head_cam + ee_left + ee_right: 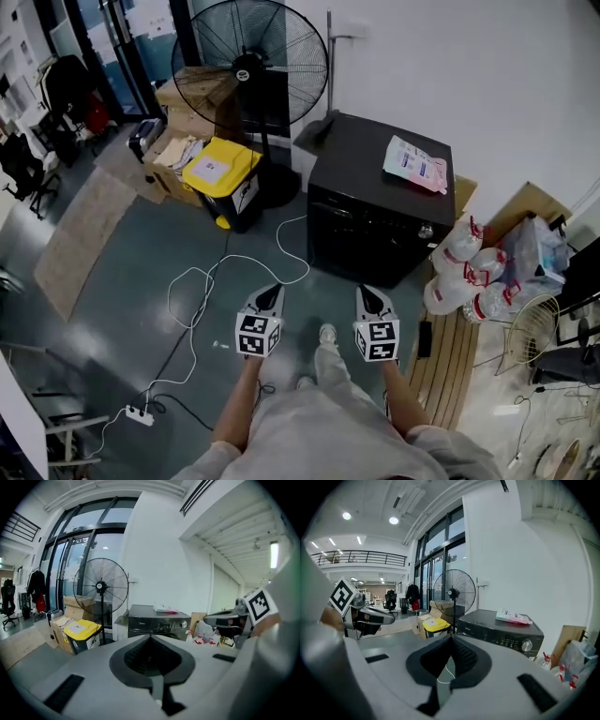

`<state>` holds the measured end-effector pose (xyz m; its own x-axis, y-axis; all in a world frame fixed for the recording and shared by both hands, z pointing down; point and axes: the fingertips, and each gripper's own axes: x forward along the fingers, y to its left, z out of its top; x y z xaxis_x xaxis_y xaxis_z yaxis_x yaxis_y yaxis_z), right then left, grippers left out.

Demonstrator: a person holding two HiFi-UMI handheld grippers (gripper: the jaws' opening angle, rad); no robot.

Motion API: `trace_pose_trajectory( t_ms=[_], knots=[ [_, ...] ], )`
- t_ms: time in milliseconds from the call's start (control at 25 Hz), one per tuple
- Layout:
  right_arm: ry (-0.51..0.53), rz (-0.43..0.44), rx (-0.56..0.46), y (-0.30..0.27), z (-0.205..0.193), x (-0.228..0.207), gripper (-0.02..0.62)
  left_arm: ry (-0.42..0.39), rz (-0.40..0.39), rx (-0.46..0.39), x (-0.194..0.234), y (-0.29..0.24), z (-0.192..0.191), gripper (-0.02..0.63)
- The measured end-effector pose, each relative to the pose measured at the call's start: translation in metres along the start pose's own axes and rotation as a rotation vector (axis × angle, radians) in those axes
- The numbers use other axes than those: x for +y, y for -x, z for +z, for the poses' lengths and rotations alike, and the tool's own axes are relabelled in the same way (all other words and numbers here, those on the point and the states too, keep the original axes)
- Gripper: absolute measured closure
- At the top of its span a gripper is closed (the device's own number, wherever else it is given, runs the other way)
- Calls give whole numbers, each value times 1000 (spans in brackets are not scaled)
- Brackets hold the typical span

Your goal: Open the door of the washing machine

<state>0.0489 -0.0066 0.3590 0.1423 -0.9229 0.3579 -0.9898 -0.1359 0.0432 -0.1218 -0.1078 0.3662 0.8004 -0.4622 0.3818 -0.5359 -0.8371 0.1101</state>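
In the head view the black washing machine [375,202], its door [361,246] closed, stands at 12 o'clock, well apart from the left gripper [274,291] and right gripper [367,292]; the left gripper view shows closed, empty jaws; the right gripper view shows the same, with the washing machine at 2 o'clock.

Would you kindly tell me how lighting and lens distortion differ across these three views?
Head view: even, sharp light, though the black washing machine front shows little detail. Left gripper view: heavy fisheye with a black rim; the windows behind the fan are very bright. Right gripper view: same fisheye; ceiling lamps glare.
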Motion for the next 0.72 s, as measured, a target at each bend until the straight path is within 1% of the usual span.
trace_pose_trajectory(
  t_ms=[440,720],
  knots=[
    [1,34,12,-103,28,-71,597,12,19,21,29,-113,40,598],
    [8,76,26,-165,41,-102,597,18,33,42,48,-174,58,598]
  ],
)
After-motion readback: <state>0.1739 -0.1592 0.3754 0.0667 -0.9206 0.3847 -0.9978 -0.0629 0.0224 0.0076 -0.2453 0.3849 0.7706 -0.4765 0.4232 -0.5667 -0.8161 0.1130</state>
